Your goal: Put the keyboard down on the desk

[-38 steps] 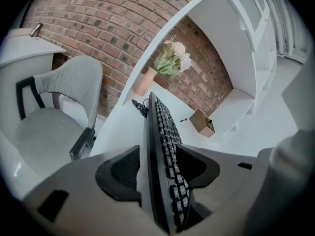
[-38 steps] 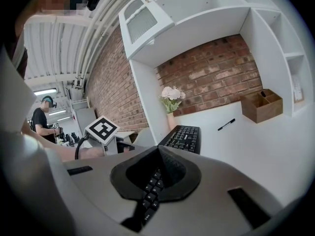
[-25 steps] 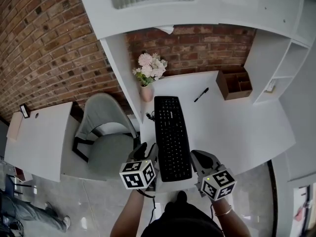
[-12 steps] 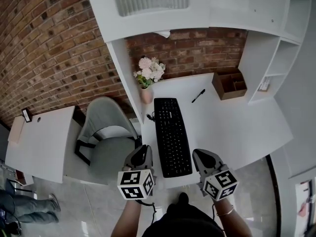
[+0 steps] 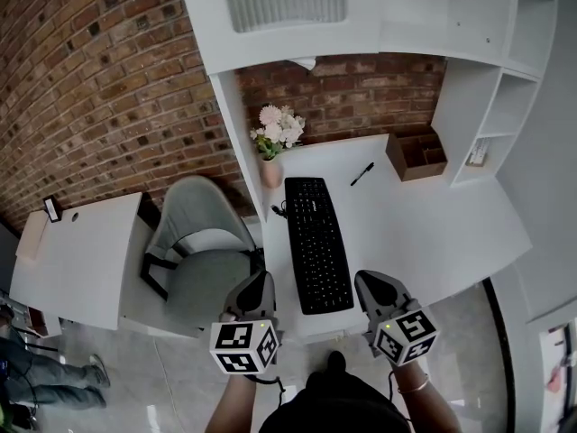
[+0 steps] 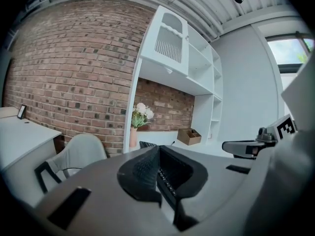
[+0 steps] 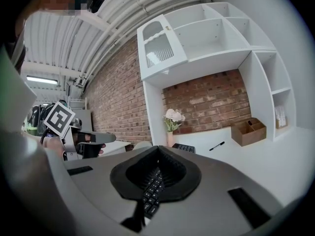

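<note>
The black keyboard [image 5: 315, 244] lies flat and lengthwise on the white desk [image 5: 424, 233], with neither gripper touching it. My left gripper [image 5: 255, 282] hangs off the desk's left front corner, a little left of the keyboard's near end. Its jaws have just been closing and now meet with nothing between them [image 6: 158, 149]. My right gripper [image 5: 368, 283] hovers just right of the keyboard's near end, over the desk's front edge. Its jaws also meet at the tips, empty [image 7: 157, 149]. Keyboard keys [image 7: 151, 190] show through the hollow between the right gripper's fingers.
A vase of flowers [image 5: 275, 142] stands at the desk's back left. A black pen [image 5: 362, 173] and a wooden organiser [image 5: 416, 154] lie at the back. A grey chair [image 5: 203, 260] sits left of the desk, with a white side table [image 5: 72, 251] beyond it.
Both grippers have drawn back from the keyboard's near end toward the person and risen. The left jaws went from open to shut. The keyboard stays on the desk.
</note>
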